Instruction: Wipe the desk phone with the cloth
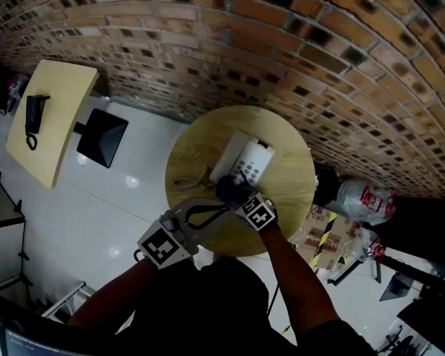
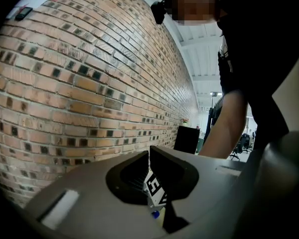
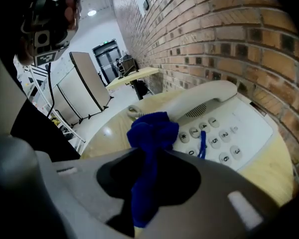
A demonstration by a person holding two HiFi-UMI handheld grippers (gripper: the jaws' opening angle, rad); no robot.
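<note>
A brick wall (image 1: 282,43) runs behind the desk phone, and a white tiled floor (image 1: 111,199) spreads out below and to the left of it. The desk phone (image 1: 248,162) sits on a round wooden table (image 1: 189,154), toward the wall side of the top. It is white, and its handset (image 3: 199,98) lies in the cradle along the side away from the wall. Well to the left of the phone, across the floor, stands a pale rectangular table (image 1: 52,117) with a small black device (image 1: 33,117) lying on it. A black square object (image 1: 102,136) sits on the floor between that table and the phone. The person's two forearms reach in from the near side of the phone. The left tool (image 1: 221,208) hangs over the near edge of the round table, just short of the phone. In the left gripper view its jaws stand closed tip to tip with nothing between them, pointing toward the wall. The right tool (image 3: 149,156) is at the phone's near end with its jaws clamped on a blue cloth (image 3: 152,133). The cloth bunches into a wad in front of the jaws and rests against the phone beside the handset, at the edge of the keypad (image 3: 214,136). A thin blue strand of the cloth trails across the lower keys. A pale coiled cord (image 1: 189,180) lies on the table top to the left of the phone.
</note>
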